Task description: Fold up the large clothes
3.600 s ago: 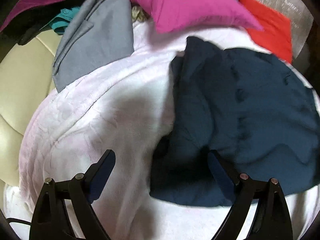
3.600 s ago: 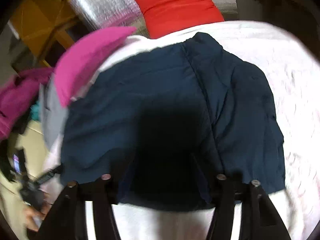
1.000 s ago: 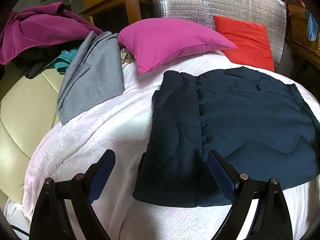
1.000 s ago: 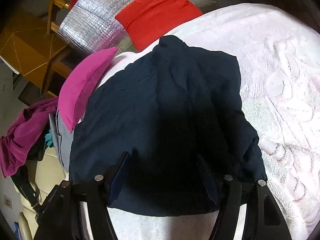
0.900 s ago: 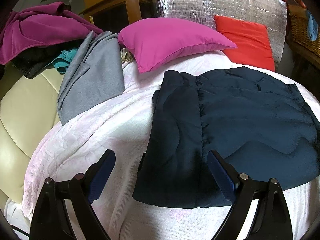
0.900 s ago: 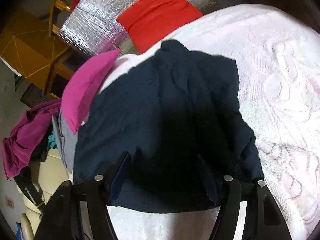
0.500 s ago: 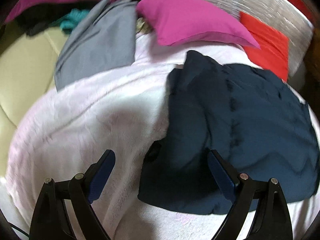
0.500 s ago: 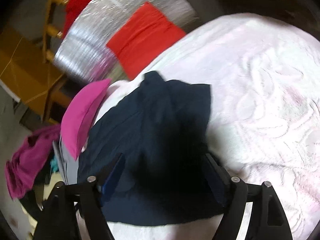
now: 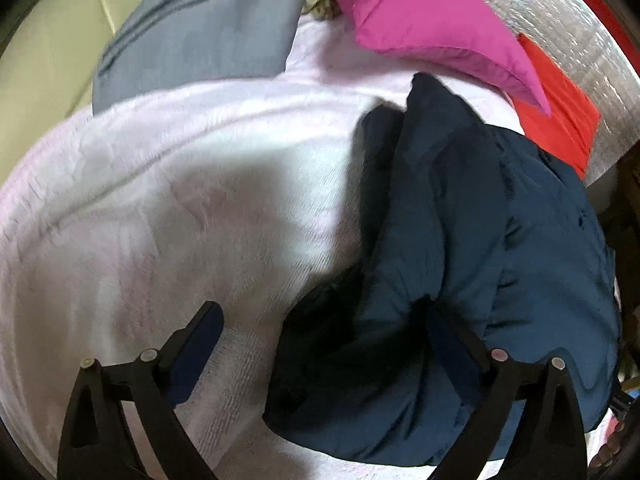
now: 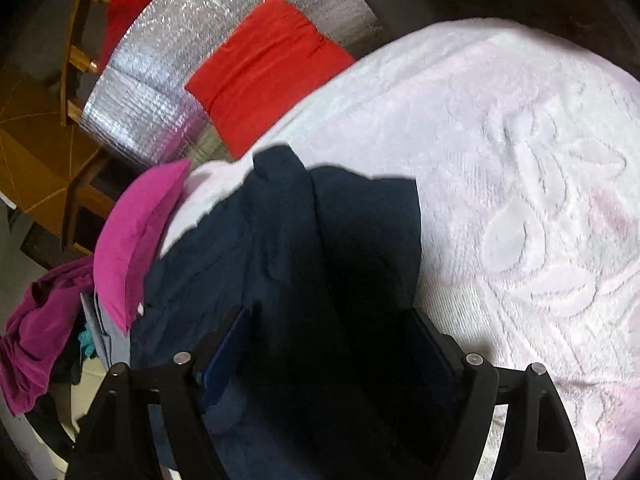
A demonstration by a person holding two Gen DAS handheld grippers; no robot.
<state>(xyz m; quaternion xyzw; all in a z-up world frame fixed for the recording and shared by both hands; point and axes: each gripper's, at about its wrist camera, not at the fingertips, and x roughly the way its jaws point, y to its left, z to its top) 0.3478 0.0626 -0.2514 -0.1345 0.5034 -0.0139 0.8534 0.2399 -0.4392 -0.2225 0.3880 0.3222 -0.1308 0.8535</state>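
Note:
A dark navy padded garment (image 9: 480, 240) lies folded on a pale pink blanket (image 9: 160, 200); it also shows in the right wrist view (image 10: 300, 260). My left gripper (image 9: 320, 320) is open, low over the garment's near left edge, its right finger over the fabric and its left finger over the blanket. My right gripper (image 10: 332, 328) is open, close above the garment's near right part, both fingers astride the dark fabric. Neither holds anything.
A magenta pillow (image 9: 420, 28) and a red cushion (image 9: 560, 120) lie at the far edge against a silver foil panel (image 10: 160, 60). A grey folded garment (image 9: 200, 32) lies far left. A magenta cloth heap (image 10: 36, 320) sits left. The blanket (image 10: 520, 200) spreads right.
Both grippers have dropped closer to the garment. The left view has tilted down toward its left edge; the right gripper has moved in over its right part. Both stay open.

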